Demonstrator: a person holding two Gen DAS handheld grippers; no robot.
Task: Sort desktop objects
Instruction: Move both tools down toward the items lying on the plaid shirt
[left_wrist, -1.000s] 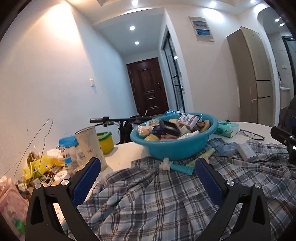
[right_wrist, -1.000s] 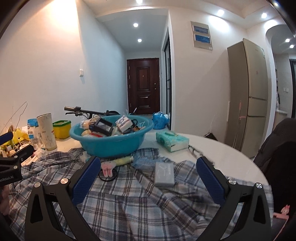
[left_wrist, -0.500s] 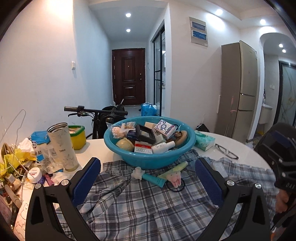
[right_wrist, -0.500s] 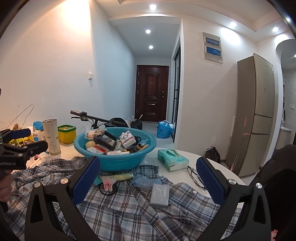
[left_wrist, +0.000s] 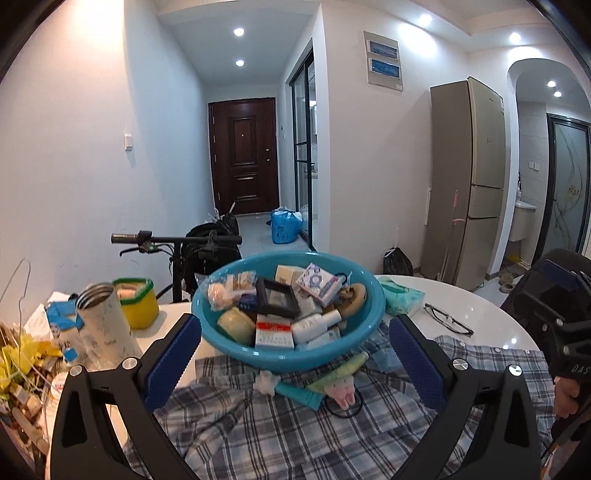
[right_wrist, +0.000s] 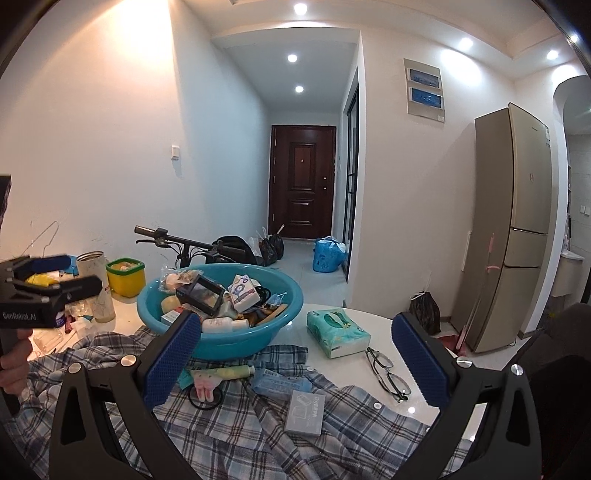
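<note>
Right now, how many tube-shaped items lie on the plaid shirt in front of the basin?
2: a teal tube and a pale green tube, crossing just below the blue basin. More may hide beneath.

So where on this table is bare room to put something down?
Bare white table shows between the tissue pack, the glasses and the shirt. It is crowded around the basin and by the steel cup.

— What sits ahead of the left hand-held gripper (left_wrist: 293, 363)?

— A blue basin (left_wrist: 288, 352) heaped with small boxes and bottles, resting partly on a plaid shirt (left_wrist: 266, 435) spread over the white desk (left_wrist: 476, 314).

— And the jaws?

— Spread wide, empty. A teal tube (left_wrist: 299, 393) lies just below the basin; glasses (left_wrist: 447, 319) lie to its right.
</note>
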